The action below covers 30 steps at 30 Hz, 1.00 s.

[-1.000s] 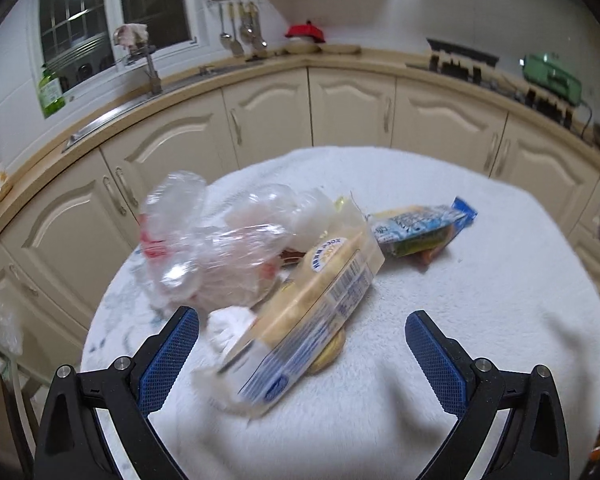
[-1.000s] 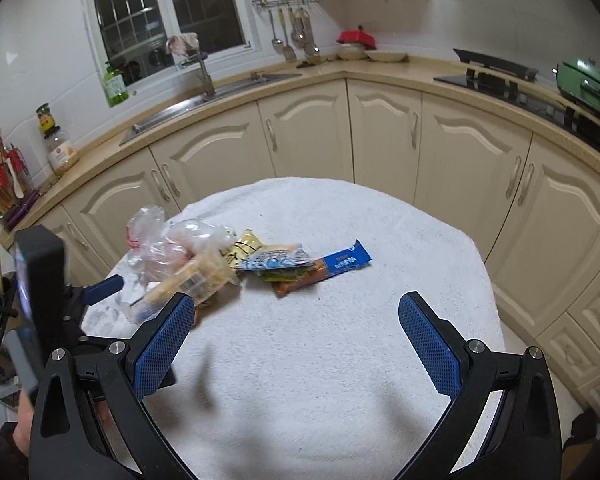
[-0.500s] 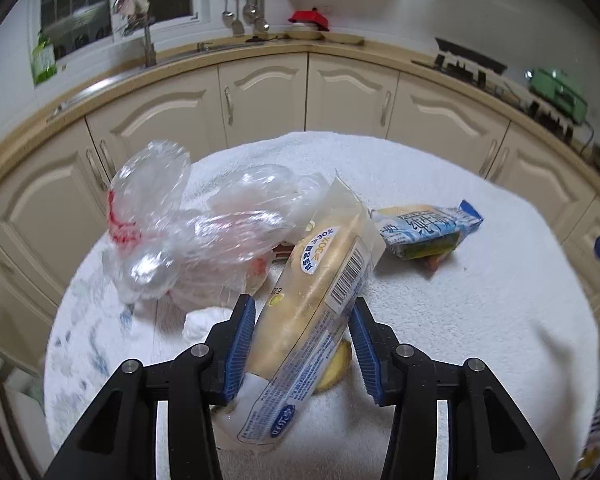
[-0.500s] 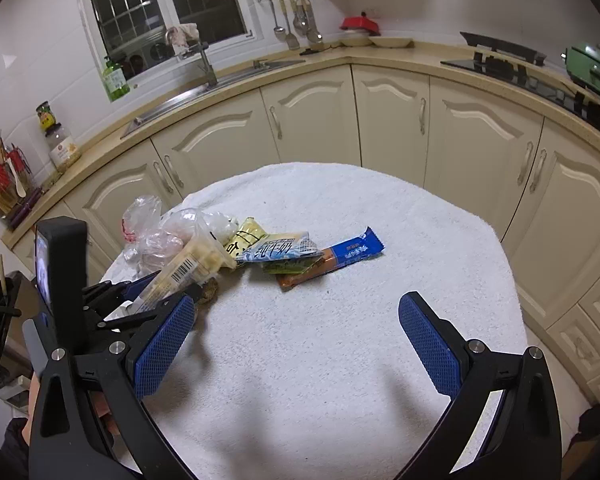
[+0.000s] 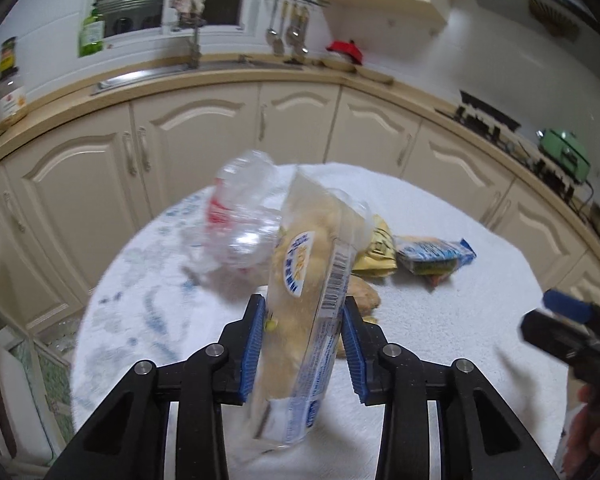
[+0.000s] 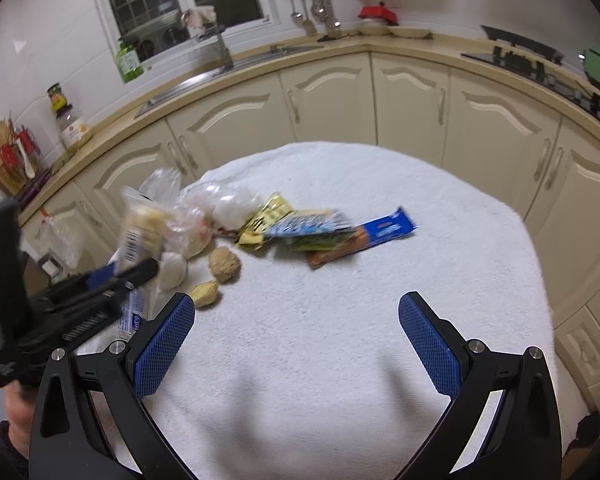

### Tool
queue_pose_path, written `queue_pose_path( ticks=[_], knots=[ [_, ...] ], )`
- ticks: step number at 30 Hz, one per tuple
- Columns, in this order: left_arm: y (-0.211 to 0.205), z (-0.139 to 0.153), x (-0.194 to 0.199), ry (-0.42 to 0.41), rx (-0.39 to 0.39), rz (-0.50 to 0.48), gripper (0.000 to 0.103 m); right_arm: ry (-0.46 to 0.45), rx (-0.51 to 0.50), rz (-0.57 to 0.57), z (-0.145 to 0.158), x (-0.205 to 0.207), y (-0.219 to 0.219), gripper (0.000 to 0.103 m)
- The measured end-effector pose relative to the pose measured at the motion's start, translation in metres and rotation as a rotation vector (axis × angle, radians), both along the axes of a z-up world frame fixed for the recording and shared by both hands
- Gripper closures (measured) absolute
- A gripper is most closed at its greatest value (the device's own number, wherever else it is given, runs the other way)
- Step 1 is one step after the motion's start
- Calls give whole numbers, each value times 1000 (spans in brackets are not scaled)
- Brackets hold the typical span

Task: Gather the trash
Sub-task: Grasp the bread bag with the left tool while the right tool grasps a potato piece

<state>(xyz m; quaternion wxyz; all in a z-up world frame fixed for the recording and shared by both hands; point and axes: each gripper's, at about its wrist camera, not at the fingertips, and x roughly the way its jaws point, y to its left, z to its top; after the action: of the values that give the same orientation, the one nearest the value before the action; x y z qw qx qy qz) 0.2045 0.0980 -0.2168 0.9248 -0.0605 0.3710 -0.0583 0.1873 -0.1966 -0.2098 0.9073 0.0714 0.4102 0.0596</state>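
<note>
My left gripper [image 5: 303,320] is shut on a clear bread wrapper [image 5: 308,280] with a yellowish bun and a barcode, lifted off the table and tilted upright; it also shows in the right wrist view [image 6: 140,228]. On the white-cloth table [image 6: 340,320] lie crumpled clear plastic bags [image 5: 236,216], a yellow wrapper [image 6: 266,220], a blue-white snack packet [image 6: 312,226], a blue-orange wrapper [image 6: 364,236] and food scraps [image 6: 224,266]. My right gripper [image 6: 296,336] is open and empty over the table's near part.
Cream kitchen cabinets [image 6: 332,92] curve behind the table, with a sink and tap [image 6: 224,50] under the window. A stove [image 6: 532,56] and a green pot [image 5: 564,152] are at the right. Table edge drops off at the left [image 5: 88,320].
My left gripper closed on the bread wrapper and raised it off the table, tilting it upright. Food scraps beneath it came into sight. The right gripper stayed open, shifting slightly.
</note>
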Motion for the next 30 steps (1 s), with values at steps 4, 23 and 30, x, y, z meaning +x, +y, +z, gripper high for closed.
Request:
queue_pose_path(
  ticks=[4,23,30],
  knots=[
    [18,0,-12,-10,-17,43,72,15,-3,46,-10,9,20,0],
    [50,-15,-36,24,-106,117,73,102,-123,227,-77,56,109,68],
    [43,-5,-52,-22,-119,104,78,85,-55,217,-72,42,88,68]
  ],
)
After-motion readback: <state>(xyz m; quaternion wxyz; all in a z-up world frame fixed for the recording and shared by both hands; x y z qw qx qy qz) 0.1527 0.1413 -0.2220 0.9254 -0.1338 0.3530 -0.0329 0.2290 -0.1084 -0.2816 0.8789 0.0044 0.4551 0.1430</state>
